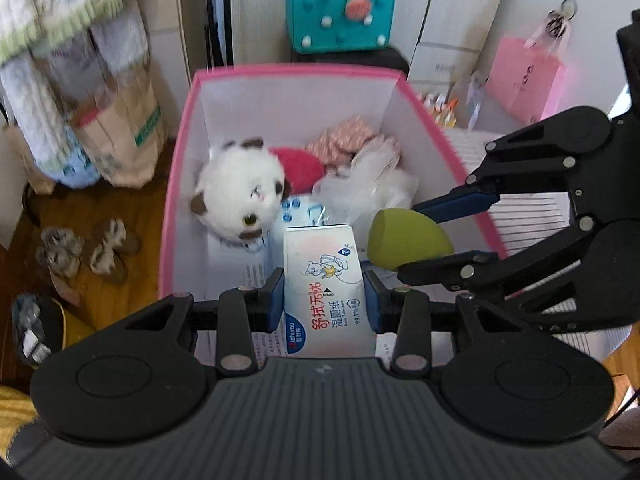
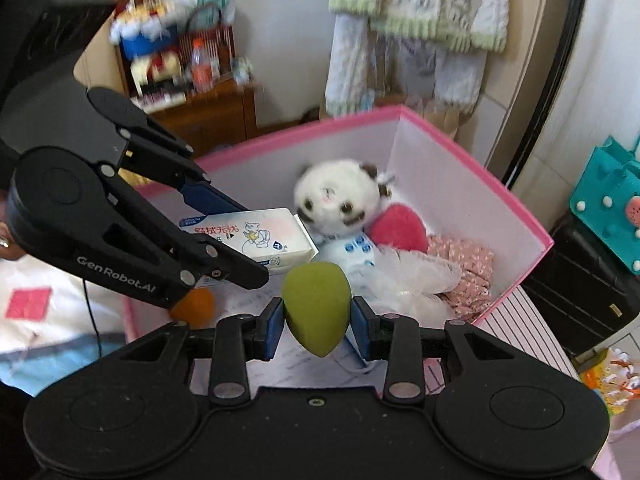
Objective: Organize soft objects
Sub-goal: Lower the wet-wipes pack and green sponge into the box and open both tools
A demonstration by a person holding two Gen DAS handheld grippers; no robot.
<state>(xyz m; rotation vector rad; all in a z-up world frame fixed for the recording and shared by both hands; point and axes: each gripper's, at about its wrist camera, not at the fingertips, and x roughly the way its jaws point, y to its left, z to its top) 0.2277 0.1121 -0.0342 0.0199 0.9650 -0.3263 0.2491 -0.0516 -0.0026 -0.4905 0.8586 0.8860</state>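
Note:
A pink-rimmed white box (image 1: 176, 184) holds a white plush cat (image 1: 240, 188), a red plush piece (image 1: 300, 164), pink patterned cloth (image 1: 344, 136) and white gauzy fabric (image 1: 376, 184). My left gripper (image 1: 325, 300) is shut on a white wet-wipes pack (image 1: 324, 276) over the box's near end. My right gripper (image 2: 317, 320) is shut on a green egg-shaped sponge (image 2: 316, 300), held over the box (image 2: 520, 216) beside the pack (image 2: 256, 240). The sponge also shows in the left wrist view (image 1: 404, 240), between the right gripper's fingers (image 1: 460, 204).
A teal felt bag (image 1: 340, 8) stands behind the box. Paper bags (image 1: 128, 128) and slippers (image 1: 84, 252) lie on the wooden floor at left. A pink gift bag (image 1: 524, 76) hangs at right. An orange round object (image 2: 194, 306) sits under the left gripper.

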